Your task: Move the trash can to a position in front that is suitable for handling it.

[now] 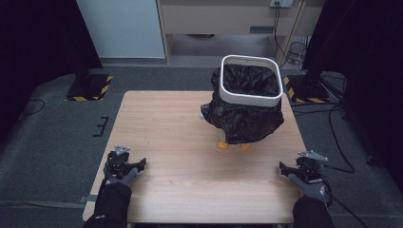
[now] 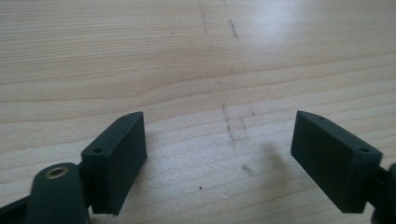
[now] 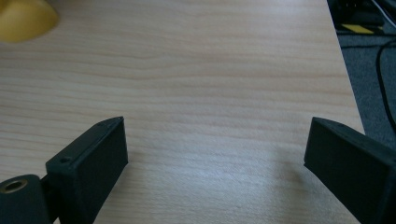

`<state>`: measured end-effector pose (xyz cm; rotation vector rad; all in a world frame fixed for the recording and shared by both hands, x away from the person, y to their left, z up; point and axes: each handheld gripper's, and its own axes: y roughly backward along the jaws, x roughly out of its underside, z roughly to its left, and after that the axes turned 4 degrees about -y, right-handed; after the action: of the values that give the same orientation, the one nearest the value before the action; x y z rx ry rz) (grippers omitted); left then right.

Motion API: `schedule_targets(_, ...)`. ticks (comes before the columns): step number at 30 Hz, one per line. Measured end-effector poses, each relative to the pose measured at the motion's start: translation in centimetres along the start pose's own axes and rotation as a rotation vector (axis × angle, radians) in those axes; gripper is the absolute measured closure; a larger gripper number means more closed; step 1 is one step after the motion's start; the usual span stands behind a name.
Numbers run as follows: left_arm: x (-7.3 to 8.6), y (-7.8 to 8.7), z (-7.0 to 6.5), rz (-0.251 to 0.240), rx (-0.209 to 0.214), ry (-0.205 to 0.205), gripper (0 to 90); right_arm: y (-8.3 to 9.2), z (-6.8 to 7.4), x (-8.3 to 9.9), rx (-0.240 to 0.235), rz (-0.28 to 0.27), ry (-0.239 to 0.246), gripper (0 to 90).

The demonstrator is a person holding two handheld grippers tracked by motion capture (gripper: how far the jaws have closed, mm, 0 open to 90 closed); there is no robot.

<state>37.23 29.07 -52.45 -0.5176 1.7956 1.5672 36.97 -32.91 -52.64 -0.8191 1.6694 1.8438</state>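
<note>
On the far right part of the pale wooden table [image 1: 180,142] stands a bin with a white rounded-square rim [image 1: 249,80], lined with a crinkled, glossy black bag [image 1: 244,118] that spills over the outside and hangs in loose folds down to the table. Two small orange-yellow rounded shapes [image 1: 232,146] show at the foot of the bag, touching the tabletop; what they are I cannot tell. The table's surface is smooth light wood with fine straight grain, marked by a few thin dark scratches [image 2: 229,123] in the left gripper view.

Near the front left corner, the left gripper [image 1: 135,165] lies low over the table, held by a gloved hand [image 1: 121,176] whose black sleeve comes in from the bottom edge. It points forward and slightly toward the middle of the table. In the left gripper view its two black, blocky jaws stand wide apart with bare wood between them; nothing is held.

Near the front right edge, the right gripper [image 1: 284,167] is held by a grey-gloved hand [image 1: 311,184], with a grey plate [image 1: 312,155] on top and a cable trailing off to the right. It points toward the table's middle. In the right gripper view its flat matte-black jaws are spread wide over empty wood, with a yellow rounded shape [image 3: 23,18] at the upper left corner and the table's right edge beside dark carpet [image 3: 373,84].

Both grippers are well apart from the bin.
</note>
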Motion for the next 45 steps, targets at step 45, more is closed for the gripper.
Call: schedule_targets(45,-4.8,7.3,-2.9,-0.334,0.088,-0.026,21.4,6.0,1.0,-4.6,-0.11,-0.325,-0.008,8.8)
